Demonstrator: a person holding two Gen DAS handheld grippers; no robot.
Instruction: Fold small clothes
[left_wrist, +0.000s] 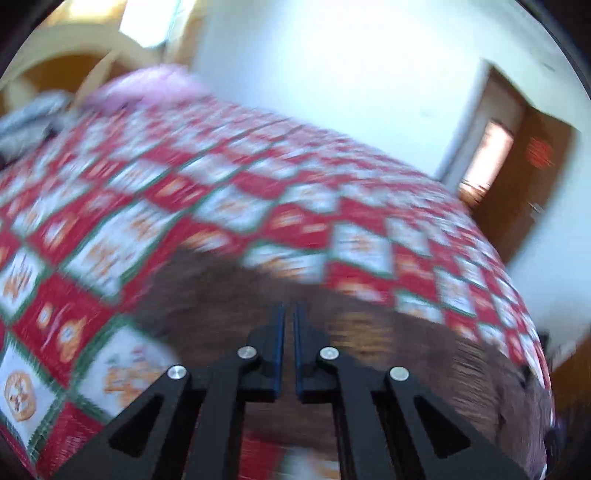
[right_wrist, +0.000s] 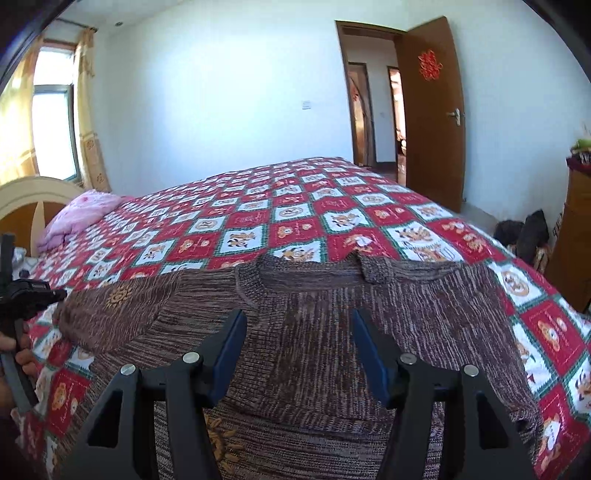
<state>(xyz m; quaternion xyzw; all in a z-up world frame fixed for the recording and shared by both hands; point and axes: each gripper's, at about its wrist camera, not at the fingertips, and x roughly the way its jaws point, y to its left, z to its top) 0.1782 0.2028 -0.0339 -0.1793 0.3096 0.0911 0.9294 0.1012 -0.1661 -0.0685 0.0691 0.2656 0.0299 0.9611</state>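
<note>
The left gripper (left_wrist: 289, 314) has its jaws closed with no cloth visibly caught. The brown knit sweater (right_wrist: 314, 332) lies spread on the quilted bed (right_wrist: 295, 206); the right gripper (right_wrist: 299, 328) hovers above it, jaws apart. Pulling now would likely leave the left sleeve (right_wrist: 110, 314) behind, skewing the fold.

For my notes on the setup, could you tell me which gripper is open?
The right gripper: its blue fingers stand wide apart above the brown sweater, while the left gripper is shut.
</note>
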